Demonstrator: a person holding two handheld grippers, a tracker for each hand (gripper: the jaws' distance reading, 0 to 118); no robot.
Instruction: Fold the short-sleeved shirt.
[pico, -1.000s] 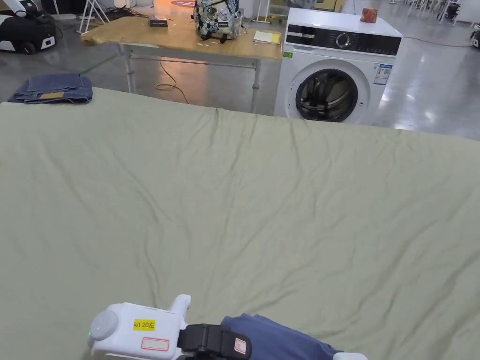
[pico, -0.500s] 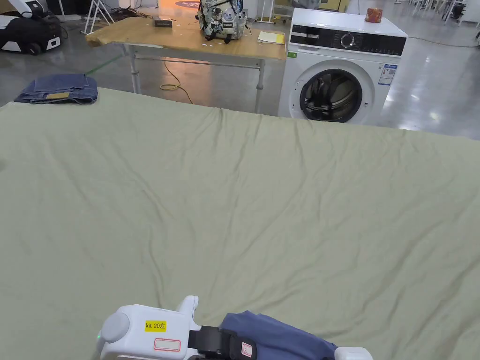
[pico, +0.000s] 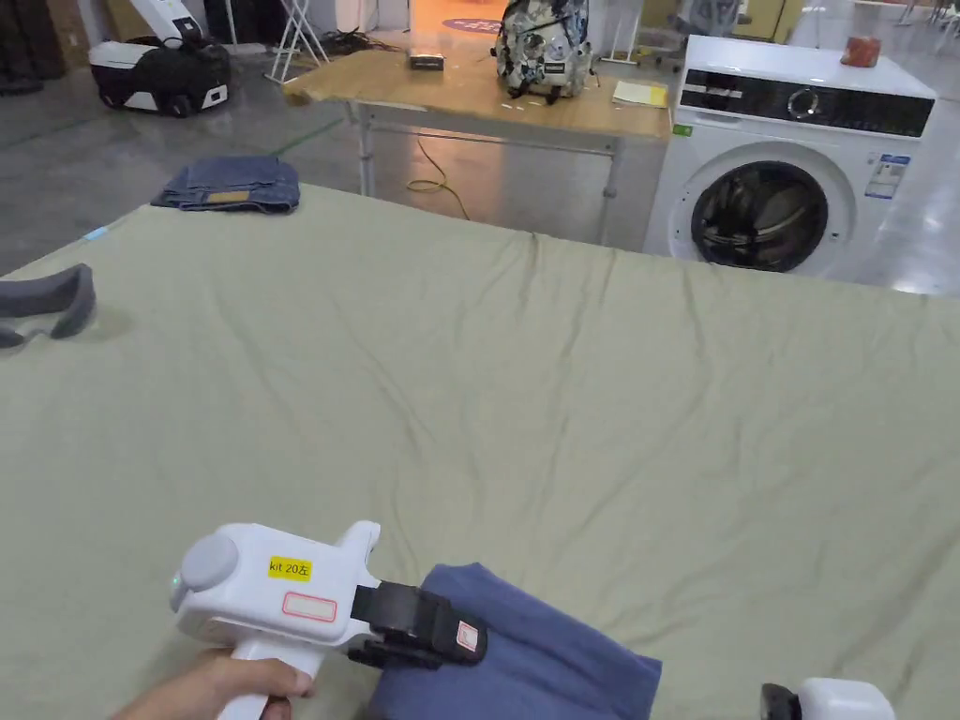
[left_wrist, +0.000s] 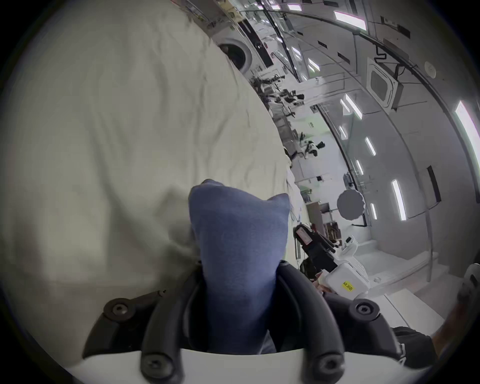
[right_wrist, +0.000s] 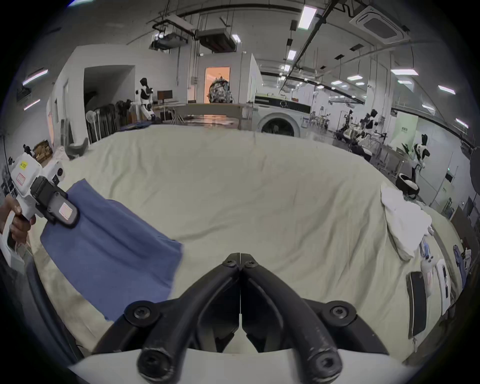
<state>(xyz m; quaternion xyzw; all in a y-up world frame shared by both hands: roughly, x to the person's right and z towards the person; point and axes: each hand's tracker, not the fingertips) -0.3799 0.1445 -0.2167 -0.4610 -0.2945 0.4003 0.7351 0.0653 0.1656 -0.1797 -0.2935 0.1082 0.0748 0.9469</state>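
At the near edge of the bed (pico: 562, 394), the left hand (pico: 211, 689) grips the left gripper (pico: 450, 637) level, jaws clamped on the blue shirt (pico: 534, 656), its free end on the sheet. Right gripper (right_wrist: 241, 256) low at the near right, jaws closed, empty.

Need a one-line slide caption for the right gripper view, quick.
Right gripper, jaws closed and empty, faces the green-sheeted table while the left gripper clamps the blue shirt.
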